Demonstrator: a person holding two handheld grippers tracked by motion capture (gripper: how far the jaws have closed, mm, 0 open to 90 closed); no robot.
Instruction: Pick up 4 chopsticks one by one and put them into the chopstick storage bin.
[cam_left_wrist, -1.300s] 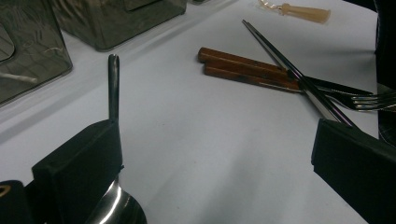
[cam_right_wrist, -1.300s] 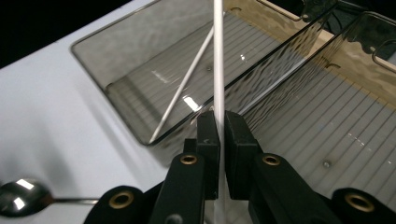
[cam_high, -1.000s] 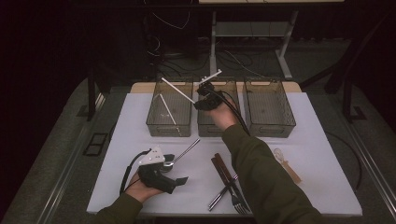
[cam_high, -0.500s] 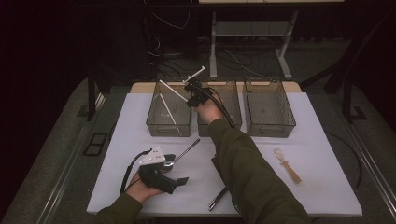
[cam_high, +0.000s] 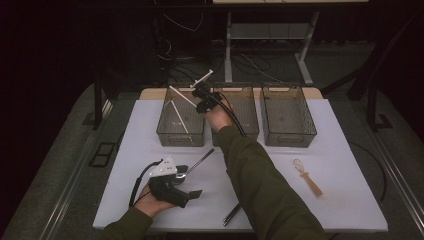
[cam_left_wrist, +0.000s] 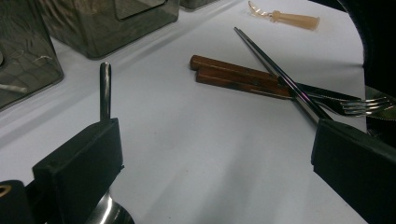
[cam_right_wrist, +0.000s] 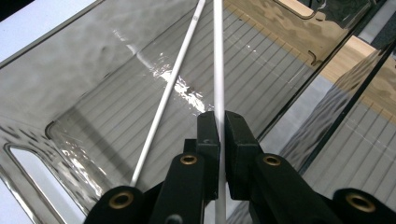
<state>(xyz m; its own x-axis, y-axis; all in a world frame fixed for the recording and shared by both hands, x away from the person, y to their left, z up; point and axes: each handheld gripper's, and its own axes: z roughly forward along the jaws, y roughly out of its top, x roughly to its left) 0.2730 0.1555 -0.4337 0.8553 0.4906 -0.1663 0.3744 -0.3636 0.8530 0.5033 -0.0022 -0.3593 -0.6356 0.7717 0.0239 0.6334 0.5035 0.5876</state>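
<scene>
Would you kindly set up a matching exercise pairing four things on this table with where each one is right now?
Things:
1. white chopstick
2. second white chopstick
3. metal spoon
4. wooden-handled piece

Places:
A. lying alone on the white table, near its right side
B. clamped in the right hand-held gripper above the left bin
C. leaning inside the left bin
D. lying beside the left hand-held gripper, which stands open

Pairs: 1-B, 2-C, 3-D, 4-A
</scene>
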